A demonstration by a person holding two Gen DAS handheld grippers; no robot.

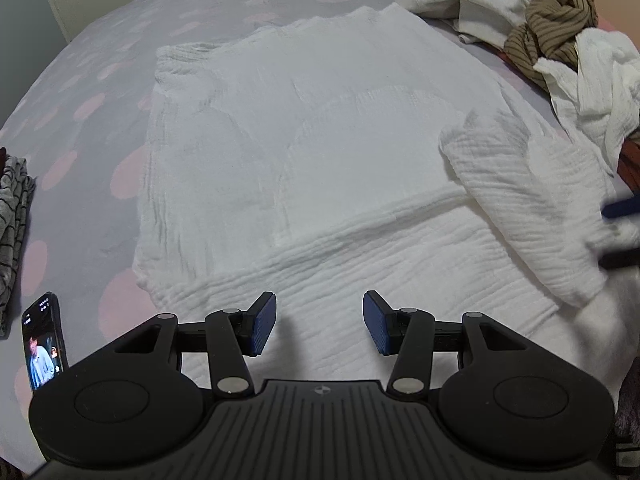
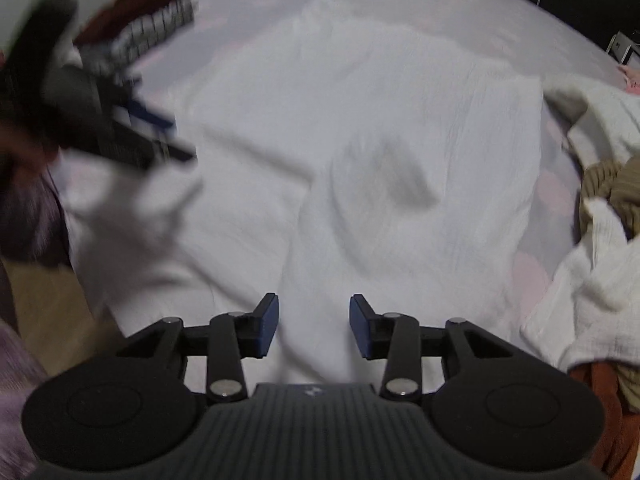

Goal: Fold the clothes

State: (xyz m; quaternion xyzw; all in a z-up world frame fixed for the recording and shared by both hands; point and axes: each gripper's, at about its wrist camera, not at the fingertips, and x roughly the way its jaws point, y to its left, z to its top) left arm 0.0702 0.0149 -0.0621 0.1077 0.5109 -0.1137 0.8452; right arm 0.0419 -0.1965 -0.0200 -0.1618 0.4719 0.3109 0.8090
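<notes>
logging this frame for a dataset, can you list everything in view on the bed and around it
white crinkle-cotton garment: 1, white, spread flat mid-bed, one sleeve folded inward
bedsheet: 1, grey with pink dots, under everything
unfolded laundry pile: 1, white pieces, far right of the bed
striped garment: 1, olive-brown, crumpled in that pile
checked clothes: 1 stack, grey and black, left edge of bed
phone: 1, black, screen lit, near left edge
left gripper: 1, black with blue pads, jaws open over garment hem
right gripper: 1, same colours, jaws open over garment
</notes>
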